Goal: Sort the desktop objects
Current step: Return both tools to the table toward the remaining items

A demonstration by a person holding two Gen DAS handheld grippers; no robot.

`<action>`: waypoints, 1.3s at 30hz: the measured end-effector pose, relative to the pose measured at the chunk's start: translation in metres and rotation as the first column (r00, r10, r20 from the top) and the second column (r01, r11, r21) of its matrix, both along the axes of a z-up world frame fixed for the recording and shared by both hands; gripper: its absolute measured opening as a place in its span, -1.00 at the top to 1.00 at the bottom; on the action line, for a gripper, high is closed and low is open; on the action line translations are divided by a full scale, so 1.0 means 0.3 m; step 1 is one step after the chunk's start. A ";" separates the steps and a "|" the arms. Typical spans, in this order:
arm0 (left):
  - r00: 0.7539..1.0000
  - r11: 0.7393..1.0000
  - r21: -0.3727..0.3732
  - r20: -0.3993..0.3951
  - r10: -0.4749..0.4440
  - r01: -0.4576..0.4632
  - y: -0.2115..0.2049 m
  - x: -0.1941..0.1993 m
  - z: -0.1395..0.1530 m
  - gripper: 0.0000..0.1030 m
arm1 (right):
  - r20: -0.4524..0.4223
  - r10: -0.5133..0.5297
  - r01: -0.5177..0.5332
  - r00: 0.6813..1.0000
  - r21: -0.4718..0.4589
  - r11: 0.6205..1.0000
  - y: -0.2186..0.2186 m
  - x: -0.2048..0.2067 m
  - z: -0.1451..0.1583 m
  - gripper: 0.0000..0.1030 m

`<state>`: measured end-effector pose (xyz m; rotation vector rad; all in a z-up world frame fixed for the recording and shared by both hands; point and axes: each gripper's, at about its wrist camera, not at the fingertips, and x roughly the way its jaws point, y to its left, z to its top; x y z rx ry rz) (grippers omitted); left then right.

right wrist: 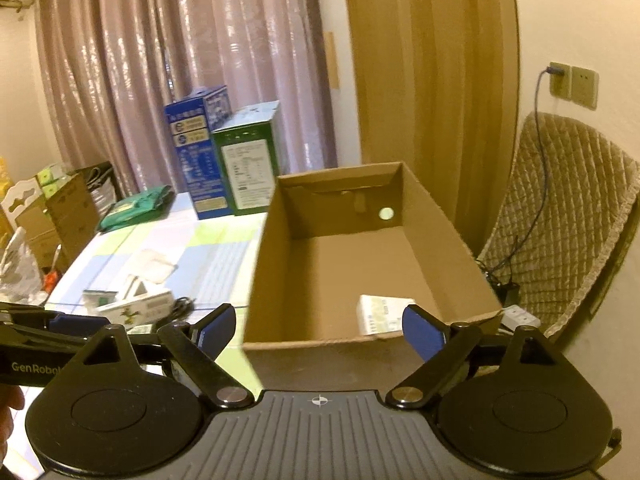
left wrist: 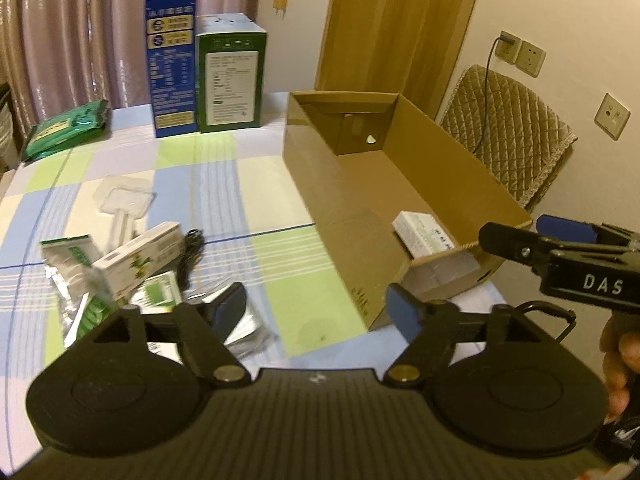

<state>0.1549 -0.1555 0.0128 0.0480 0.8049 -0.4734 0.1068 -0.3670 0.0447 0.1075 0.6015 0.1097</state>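
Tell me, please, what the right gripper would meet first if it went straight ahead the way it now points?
Probably the cardboard box: the open right gripper points at its near wall, roughly at rim height, so depending on height it might instead pass over into the box, toward the small white carton.

We take this for a room in a home, and the table (left wrist: pixel 240 184) under its pastel checked cloth is our landmark. Behind the table hang shiny pink curtains (left wrist: pixel 80 28) beside a wooden door (left wrist: pixel 396 20), while to its right a chair with a quilted beige cover (left wrist: pixel 516 128) stands against a cream wall with sockets (left wrist: pixel 520 53), one with a cable plugged in. To the table's left we see stacked cardboard cartons (right wrist: pixel 60 216) and bags.
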 end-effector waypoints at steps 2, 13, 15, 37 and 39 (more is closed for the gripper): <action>1.000 1.000 0.014 0.005 0.013 -0.013 0.049 -0.022 -0.003 -0.58 | 0.000 0.016 -0.016 1.000 -0.003 1.000 0.028 -0.016 0.003 -0.76; 0.986 0.983 0.083 -0.008 0.167 -0.166 0.352 -0.107 -0.045 -0.77 | -0.004 0.113 -0.113 0.994 0.000 0.994 0.202 -0.093 -0.013 -0.96; 0.981 0.978 0.087 -0.018 0.191 -0.189 0.394 -0.113 -0.057 -0.78 | -0.011 0.136 -0.136 0.991 0.000 0.991 0.237 -0.104 -0.024 -0.96; 0.979 0.978 0.092 -0.071 0.192 -0.185 0.457 -0.018 -0.177 -0.78 | -0.140 0.296 -0.305 0.945 -0.043 0.952 0.447 -0.090 -0.254 -0.96; 0.980 0.980 0.090 -0.077 0.182 -0.175 0.446 0.005 -0.200 -0.78 | -0.152 0.304 -0.314 0.940 -0.051 0.948 0.457 -0.074 -0.285 -0.96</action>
